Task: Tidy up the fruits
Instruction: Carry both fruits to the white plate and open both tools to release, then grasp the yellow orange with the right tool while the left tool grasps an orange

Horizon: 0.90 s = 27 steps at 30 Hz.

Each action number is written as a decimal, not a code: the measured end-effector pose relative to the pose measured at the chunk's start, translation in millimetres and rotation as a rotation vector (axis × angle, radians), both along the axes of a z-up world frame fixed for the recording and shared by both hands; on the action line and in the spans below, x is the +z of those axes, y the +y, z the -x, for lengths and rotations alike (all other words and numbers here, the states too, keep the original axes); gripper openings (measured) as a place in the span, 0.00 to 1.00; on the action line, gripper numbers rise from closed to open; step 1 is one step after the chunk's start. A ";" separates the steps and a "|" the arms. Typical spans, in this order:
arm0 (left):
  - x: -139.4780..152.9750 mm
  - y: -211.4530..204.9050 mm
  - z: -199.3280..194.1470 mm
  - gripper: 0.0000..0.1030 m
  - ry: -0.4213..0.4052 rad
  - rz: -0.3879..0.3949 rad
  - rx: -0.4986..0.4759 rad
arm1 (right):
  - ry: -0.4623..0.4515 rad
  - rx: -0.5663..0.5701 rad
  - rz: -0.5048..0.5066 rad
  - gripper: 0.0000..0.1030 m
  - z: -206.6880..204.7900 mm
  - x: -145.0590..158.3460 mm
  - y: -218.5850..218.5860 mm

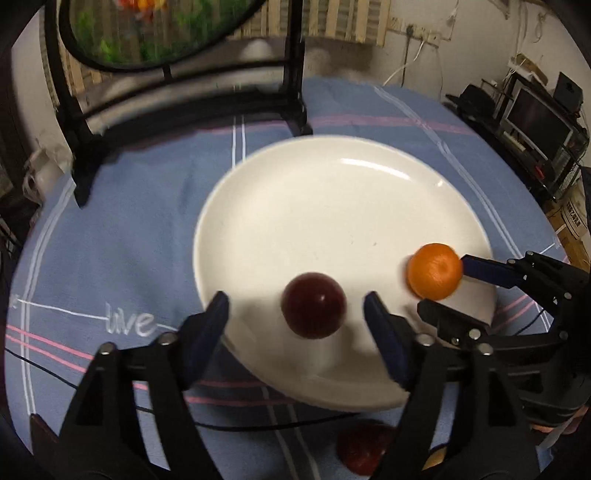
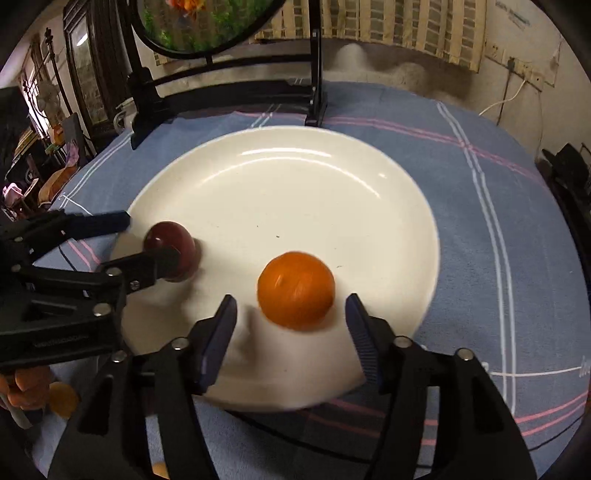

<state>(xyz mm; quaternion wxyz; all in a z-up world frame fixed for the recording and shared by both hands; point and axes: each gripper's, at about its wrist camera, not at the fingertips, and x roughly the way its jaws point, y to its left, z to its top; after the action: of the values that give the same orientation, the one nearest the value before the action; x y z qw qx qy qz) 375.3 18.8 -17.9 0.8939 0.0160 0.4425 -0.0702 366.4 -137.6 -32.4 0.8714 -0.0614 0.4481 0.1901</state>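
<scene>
A white plate (image 1: pixel 332 206) (image 2: pixel 295 184) lies on the blue cloth. Over its near left part is a dark red plum (image 1: pixel 313 305) (image 2: pixel 170 243), between the spread fingers of my left gripper (image 1: pixel 296 301) (image 2: pixel 152 238); the pads stand clear of it on both sides. An orange (image 1: pixel 435 271) (image 2: pixel 295 290) rests on the plate's near right part, between the fingers of my right gripper (image 1: pixel 442 285) (image 2: pixel 291 300), with a gap on each side. Both grippers are open and hold nothing.
A second dark red fruit (image 1: pixel 364 456) lies on the blue striped cloth (image 1: pixel 129 240) just in front of the plate. Another orange fruit (image 2: pixel 62 398) sits at the near left. A black stand with a round picture (image 1: pixel 166 29) (image 2: pixel 207 22) rises behind the plate.
</scene>
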 end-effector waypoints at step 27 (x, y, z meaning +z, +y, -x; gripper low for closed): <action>-7.1 2.3 194.9 0.95 -0.145 0.113 -0.041 | -0.052 0.078 -0.090 0.65 183.7 -4.1 -62.3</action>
<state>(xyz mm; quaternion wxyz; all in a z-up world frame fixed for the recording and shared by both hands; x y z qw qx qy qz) 180.4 21.1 -25.0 0.9215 -0.0203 0.3715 -0.1117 182.7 -199.9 -36.6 0.8765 -0.0444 0.4138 0.2421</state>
